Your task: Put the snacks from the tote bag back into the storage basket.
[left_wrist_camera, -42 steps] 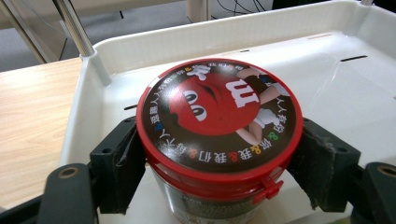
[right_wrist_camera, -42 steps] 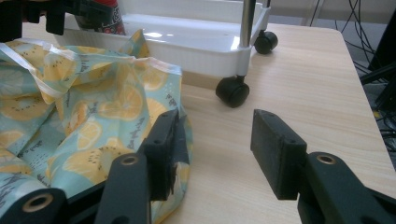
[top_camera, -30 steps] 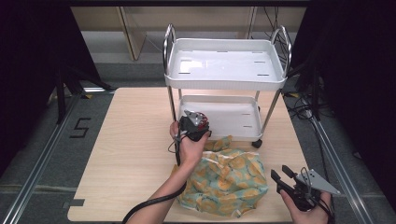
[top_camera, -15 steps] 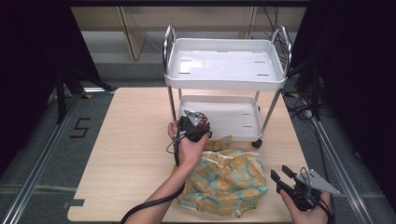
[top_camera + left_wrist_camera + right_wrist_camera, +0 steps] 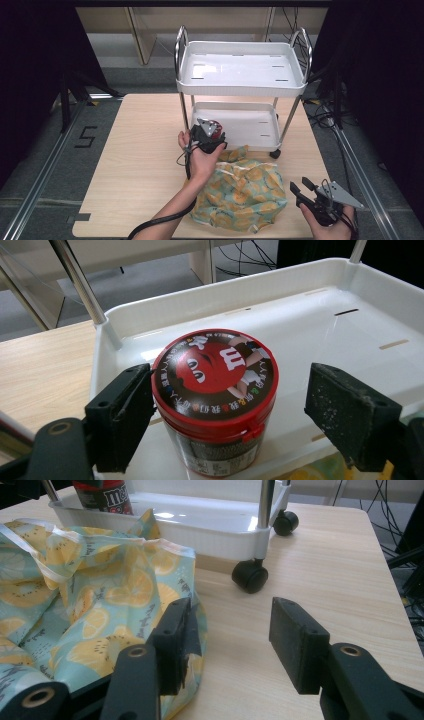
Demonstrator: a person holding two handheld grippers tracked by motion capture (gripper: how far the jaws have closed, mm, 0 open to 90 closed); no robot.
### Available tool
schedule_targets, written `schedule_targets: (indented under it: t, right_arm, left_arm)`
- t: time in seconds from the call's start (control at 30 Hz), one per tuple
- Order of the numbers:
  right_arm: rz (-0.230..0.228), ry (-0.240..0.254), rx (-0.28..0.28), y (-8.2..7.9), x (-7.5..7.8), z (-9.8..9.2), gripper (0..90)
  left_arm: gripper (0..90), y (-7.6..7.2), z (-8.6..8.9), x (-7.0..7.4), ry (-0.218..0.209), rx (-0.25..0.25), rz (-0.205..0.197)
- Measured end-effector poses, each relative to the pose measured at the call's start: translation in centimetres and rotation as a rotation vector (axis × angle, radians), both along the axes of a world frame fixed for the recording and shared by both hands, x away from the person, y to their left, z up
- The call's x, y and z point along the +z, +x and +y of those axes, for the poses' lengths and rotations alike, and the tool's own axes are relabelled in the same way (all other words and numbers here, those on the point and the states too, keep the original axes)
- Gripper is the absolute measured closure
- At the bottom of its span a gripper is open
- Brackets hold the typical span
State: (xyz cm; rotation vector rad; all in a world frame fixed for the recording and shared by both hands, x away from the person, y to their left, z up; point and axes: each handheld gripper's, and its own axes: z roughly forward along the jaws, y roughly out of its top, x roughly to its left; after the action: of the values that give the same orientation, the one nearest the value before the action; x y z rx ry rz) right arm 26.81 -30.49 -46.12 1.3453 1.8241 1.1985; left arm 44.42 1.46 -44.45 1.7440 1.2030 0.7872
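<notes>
A: Where is the candy jar (image 5: 215, 400) seen now?

B: It is set upright on the lower tray (image 5: 350, 335) of the white cart (image 5: 240, 70), near the front left corner. The left hand-held gripper (image 5: 227, 405) is opened wide around it; the jaws have just been opening, one pad (image 5: 125, 415) is at the lid's edge or very close, and the other is well apart.

A: How should the release be finished well?

B: Probably the gripper should be drawn straight back, so the jar is not tipped.

A: And the right hand-held gripper (image 5: 230, 640)?

B: It is held open and empty over the desk (image 5: 320, 560), just beside the fruit-print bag (image 5: 80, 610).

A: What can be read?

B: A red M&M's character is printed on the lid; "m&m's" is partly seen on the side.
</notes>
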Motion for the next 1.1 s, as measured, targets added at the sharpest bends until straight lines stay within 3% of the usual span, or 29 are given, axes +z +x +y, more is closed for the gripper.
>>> schedule_targets:
  t: [0.03, 0.07, 0.2, 0.3, 0.57, 0.63, 0.87, 1.03, 1.1]
  right_arm:
    - [0.001, 0.001, 0.0, 0.0, 0.0, 0.0, 52.4]
    - [0.002, 0.001, 0.0, 0.0, 0.0, 0.0, 52.4]
    - [0.003, 0.002, -0.002, 0.0, 0.0, 0.1, 52.4]
    - [-0.008, 0.007, -0.003, 0.0, 0.0, 0.1, 52.4]
    - [-0.008, -0.019, -0.011, 0.0, 0.0, 0.0, 52.4]
    - [-0.009, -0.001, -0.005, 0.0, 0.0, 0.0, 52.4]
    - [-0.01, -0.01, 0.003, 0.1, 0.0, 0.0, 52.4]
    - [-0.002, 0.011, -0.005, 0.0, 0.0, 0.2, 52.4]
    - [-0.021, -0.022, -0.003, 0.1, 0.0, -0.1, 52.4]
  left_arm:
    - [19.1, -0.1, 0.0, 0.0, -0.003, -0.006, 0.0]
    - [19.1, -0.2, 0.3, 0.1, 0.037, -0.013, 0.012]
    - [19.4, -0.6, 0.4, 0.4, 0.035, -0.029, 0.017]
    - [20.3, -0.8, 0.6, 0.5, 0.008, -0.038, 0.03]
    - [20.5, -1.4, 1.1, 0.7, 0.018, -0.055, 0.031]
    - [20.9, -1.6, 1.3, 0.8, 0.026, -0.062, 0.023]
    - [21.4, -2.3, 2.0, 1.3, -0.004, -0.072, 0.022]
    - [22.1, -2.7, 2.4, 1.5, -0.011, -0.089, 0.021]
    - [22.3, -3.0, 2.3, 1.5, -0.041, -0.092, 0.011]
